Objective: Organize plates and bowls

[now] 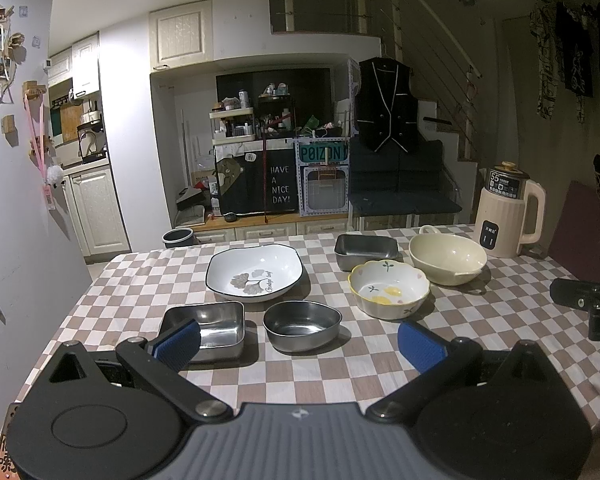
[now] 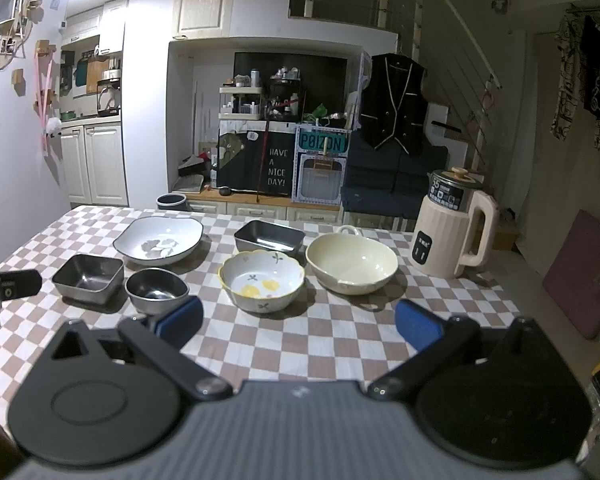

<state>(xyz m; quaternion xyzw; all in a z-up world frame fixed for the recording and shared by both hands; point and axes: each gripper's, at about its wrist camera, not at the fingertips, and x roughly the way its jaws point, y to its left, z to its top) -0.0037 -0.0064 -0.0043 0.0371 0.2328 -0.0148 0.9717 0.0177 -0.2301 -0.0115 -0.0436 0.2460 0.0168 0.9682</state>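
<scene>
Plates and bowls, six in all, stood separately on the desk covered with a brown-and-white checked cloth. Far row, left to right: a white squarish ceramic plate with a dark rim and grey leaf print, a rectangular stainless steel tray, and a cream ceramic bowl with a loop handle and spout. Near row: a square stainless steel container, a round stainless steel bowl, and a scalloped white bowl with a yellow rim and lemon pattern.

The left tongs were spread wide and held nothing. The round steel bowl lay just ahead, between the blue pads; the left pad overlapped the square steel container in view, contact not determinable.

The right tongs were also spread wide and empty. The lemon-pattern bowl lay just ahead, between the pads; the round steel bowl sat by the left pad, the cream bowl ahead to the right.

A cream electric kettle with a dark lid stood at the desk's far right, near the cream bowl.
</scene>
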